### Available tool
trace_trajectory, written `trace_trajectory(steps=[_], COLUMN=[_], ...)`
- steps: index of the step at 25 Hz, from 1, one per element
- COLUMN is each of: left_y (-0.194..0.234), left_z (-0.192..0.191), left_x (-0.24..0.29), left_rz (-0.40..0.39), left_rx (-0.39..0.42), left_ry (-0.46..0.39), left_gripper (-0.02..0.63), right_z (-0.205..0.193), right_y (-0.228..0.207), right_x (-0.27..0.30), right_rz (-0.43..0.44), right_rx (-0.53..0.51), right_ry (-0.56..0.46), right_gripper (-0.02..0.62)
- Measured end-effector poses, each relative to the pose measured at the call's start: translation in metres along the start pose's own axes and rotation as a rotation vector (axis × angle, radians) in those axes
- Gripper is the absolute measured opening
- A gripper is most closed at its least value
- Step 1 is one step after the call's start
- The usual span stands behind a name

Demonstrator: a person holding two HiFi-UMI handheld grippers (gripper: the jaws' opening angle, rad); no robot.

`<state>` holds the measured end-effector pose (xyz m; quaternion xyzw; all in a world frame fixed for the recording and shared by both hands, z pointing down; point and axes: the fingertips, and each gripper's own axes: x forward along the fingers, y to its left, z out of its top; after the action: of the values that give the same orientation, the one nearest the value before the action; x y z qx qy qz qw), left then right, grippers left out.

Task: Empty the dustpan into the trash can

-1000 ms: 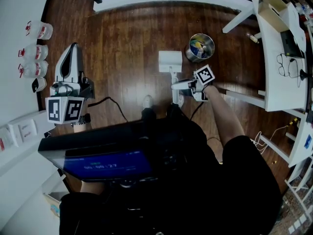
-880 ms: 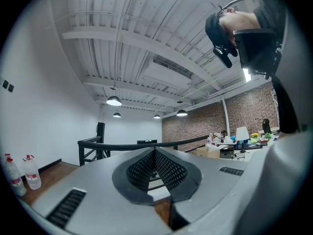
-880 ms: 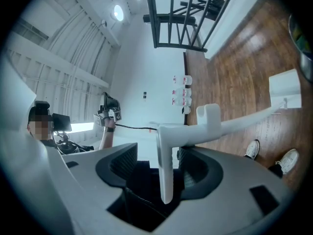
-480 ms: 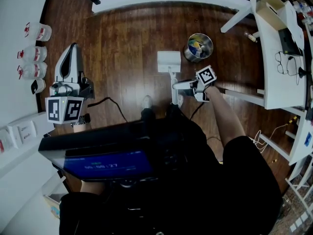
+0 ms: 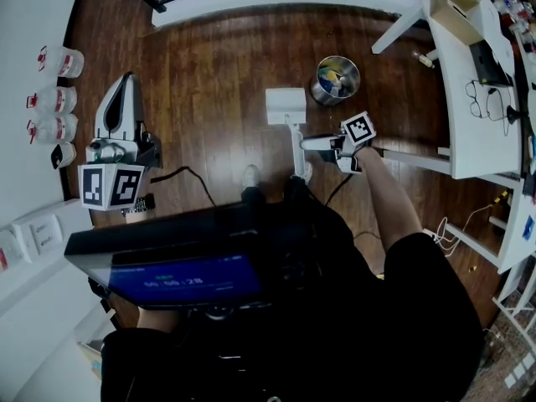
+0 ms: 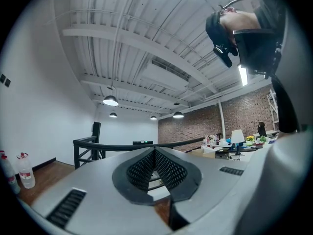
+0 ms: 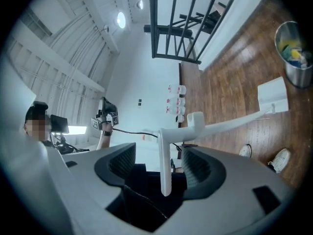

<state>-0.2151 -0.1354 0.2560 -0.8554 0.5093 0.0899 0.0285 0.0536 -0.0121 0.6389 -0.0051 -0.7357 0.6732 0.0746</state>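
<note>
The head view looked steeply down on the trash can (image 5: pixel 337 79). The right gripper view, low and near, shared that trash can (image 7: pixel 296 58). The left gripper view apparently faced away, ceilingward.

Dark wooden floor (image 5: pixel 209 74), with a row of clear red-capped bottles (image 5: pixel 52 100) along the left wall and a black cable (image 5: pixel 186 169) trailing across the boards. White table (image 5: pixel 456 141) at right, bearing eyeglasses (image 5: pixel 490 99) and a cardboard box (image 5: pixel 457 11). Black railing (image 7: pixel 153 18) at the floor's far edge; round ceiling lamps (image 6: pixel 110 101) and a brick wall (image 6: pixel 195 126) beyond.
</note>
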Motion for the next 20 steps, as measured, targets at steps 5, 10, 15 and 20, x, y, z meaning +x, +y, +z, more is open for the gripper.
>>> trace_trajectory(steps=[5, 10, 15, 20], left_y=[0.003, 0.004, 0.005, -0.01], left_z=[0.001, -0.001, -0.008, -0.011], left_x=[-0.001, 0.0, 0.005, 0.009], left_rz=[-0.021, -0.058, -0.089, -0.161], left_rx=[-0.01, -0.036, -0.044, -0.025], left_ry=[-0.007, -0.008, -0.003, -0.003], left_gripper=[0.0, 0.0, 0.0, 0.0], right_z=[-0.005, -0.011, -0.004, 0.007], right_y=[0.003, 0.012, 0.035, 0.088], right_x=[-0.008, -0.023, -0.054, -0.078], right_rz=[-0.018, -0.04, -0.085, -0.207], right_rx=[0.012, -0.012, -0.121, -0.344], right_ry=[-0.047, -0.127, -0.275, -0.427], right_gripper=[0.282, 0.282, 0.222, 0.15])
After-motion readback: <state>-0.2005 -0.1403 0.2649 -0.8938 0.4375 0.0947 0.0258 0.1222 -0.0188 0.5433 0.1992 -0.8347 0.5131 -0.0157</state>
